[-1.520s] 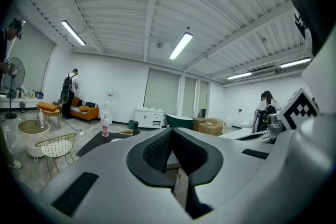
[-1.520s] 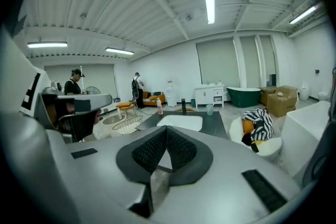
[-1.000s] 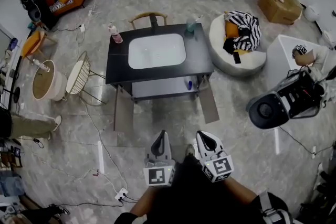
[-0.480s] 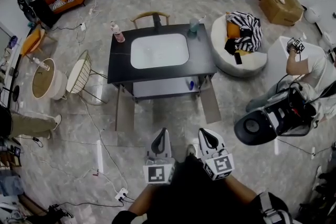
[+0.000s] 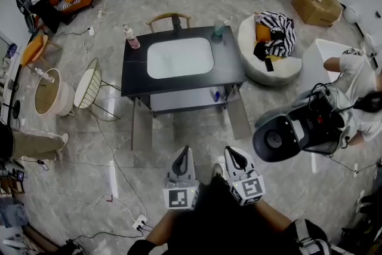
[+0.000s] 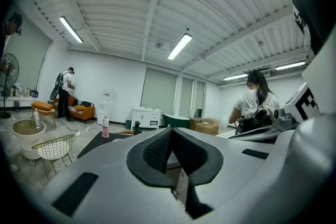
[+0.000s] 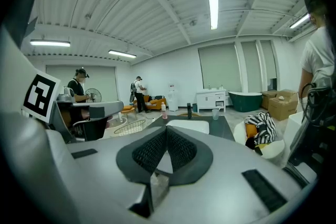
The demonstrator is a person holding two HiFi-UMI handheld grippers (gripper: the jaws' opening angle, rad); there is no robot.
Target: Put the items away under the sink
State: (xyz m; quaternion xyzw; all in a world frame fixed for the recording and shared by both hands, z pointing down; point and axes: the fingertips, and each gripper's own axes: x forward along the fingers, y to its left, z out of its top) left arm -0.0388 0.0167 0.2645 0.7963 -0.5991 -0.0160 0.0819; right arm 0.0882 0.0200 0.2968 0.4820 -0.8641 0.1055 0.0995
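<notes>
The left gripper (image 6: 170, 132) has its jaws pressed shut at the tips, with nothing between them. The right gripper (image 7: 165, 131) is the same: jaws clenched and holding nothing. Both are held low, side by side, close to the person's body and pointing at the sink.

The sink (image 5: 179, 58) is white and sits in a black surface (image 5: 230, 65). It is well apart from the jaws, across the gray floor (image 5: 197, 134). A pink bottle (image 5: 130, 37) stands on the back left corner of the surface. A green cup (image 5: 218, 28) stands near the back right corner. Under the sink is a shelf (image 5: 179, 101), and a small blue thing (image 5: 215, 95) is at its right end. Two doors (image 5: 141, 128) hang open in front, one on each side of the shelf.

A chair (image 5: 169, 21) stands behind the surface. A white wire basket (image 5: 89, 86) is just to its left. Off to the right, another person (image 5: 355, 77) in a white shirt bends over.
</notes>
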